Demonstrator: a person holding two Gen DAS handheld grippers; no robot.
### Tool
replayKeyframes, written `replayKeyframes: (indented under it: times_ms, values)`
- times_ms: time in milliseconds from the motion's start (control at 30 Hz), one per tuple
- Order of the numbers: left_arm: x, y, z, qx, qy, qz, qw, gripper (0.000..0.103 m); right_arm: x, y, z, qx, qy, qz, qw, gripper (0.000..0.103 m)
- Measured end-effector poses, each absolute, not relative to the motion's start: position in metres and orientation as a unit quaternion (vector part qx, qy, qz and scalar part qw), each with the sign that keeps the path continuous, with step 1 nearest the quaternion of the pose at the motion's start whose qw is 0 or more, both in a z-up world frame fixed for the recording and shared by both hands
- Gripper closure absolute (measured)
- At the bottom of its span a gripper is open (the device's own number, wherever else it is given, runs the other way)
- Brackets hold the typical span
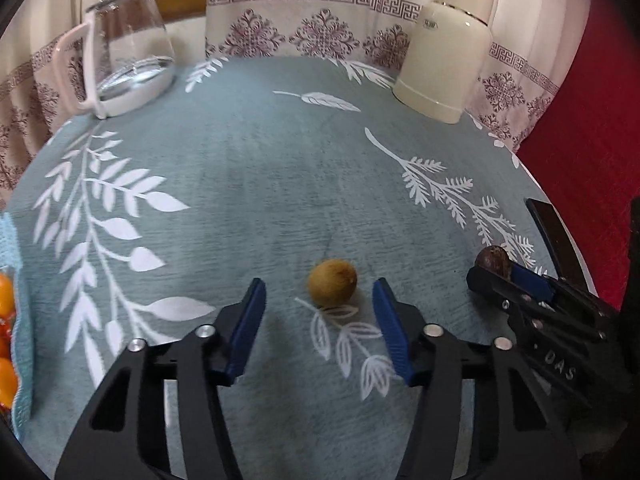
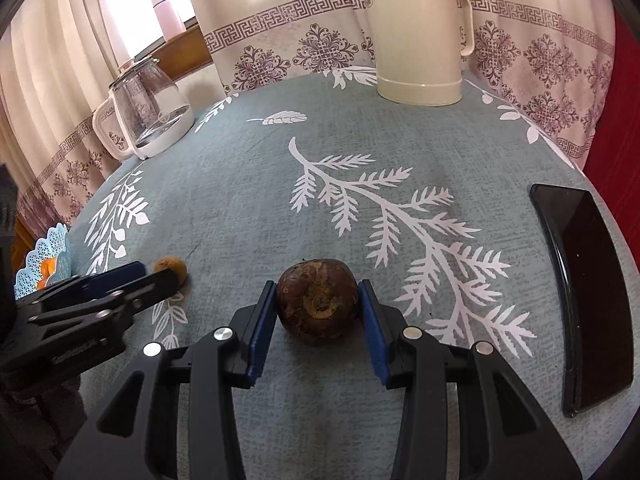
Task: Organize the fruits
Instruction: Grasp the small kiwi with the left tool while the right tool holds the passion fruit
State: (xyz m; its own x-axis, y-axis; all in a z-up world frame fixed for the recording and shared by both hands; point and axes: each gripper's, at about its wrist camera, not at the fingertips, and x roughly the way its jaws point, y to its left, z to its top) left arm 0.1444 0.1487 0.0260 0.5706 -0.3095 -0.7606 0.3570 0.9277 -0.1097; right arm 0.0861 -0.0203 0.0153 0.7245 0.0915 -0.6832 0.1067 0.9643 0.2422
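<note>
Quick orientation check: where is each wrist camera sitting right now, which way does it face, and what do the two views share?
Left wrist: low over the tablecloth, facing the curtain, left tool open around the kiwi; right tool at right.
Right wrist: same heading, right tool bracketing the dark fruit; left tool at left.
Shared: both fruits, glass kettle, cream thermos.

Home dining spot: leaf-print tablecloth (image 2: 248,184), glass kettle (image 1: 128,48), cream thermos jug (image 2: 416,36), patterned curtains (image 1: 288,12), windowsill.

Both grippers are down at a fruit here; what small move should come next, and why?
Probably close the left gripper on the kiwi: its fingers are open either side, not touching. The right gripper already brackets the dark brown fruit closely; contact unclear.
</note>
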Motion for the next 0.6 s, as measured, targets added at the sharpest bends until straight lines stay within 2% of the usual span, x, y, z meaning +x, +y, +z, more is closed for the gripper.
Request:
replayKeyframes:
  times_ms: [33, 267, 600]
  values:
    - [0.1463, 0.1481, 0.025, 0.028, 0.426, -0.186, 0.885, 0.057, 0.0863, -0.0209, 0.0152, 0.135, 0.371, -0.004, 0.919, 0.062]
    - [0.1522, 0.144, 0.0224, 0.022, 0.427, -0.196, 0.882, 0.072, 0.0869, -0.0215, 0.0148, 0.138, 0.372, -0.002, 0.918, 0.062]
    - [0.1524, 0.1405, 0.0208, 0.022, 0.426, -0.197, 0.883, 0.075, 0.087, -0.0215, 0.0147, 0.139, 0.372, -0.002, 0.918, 0.062]
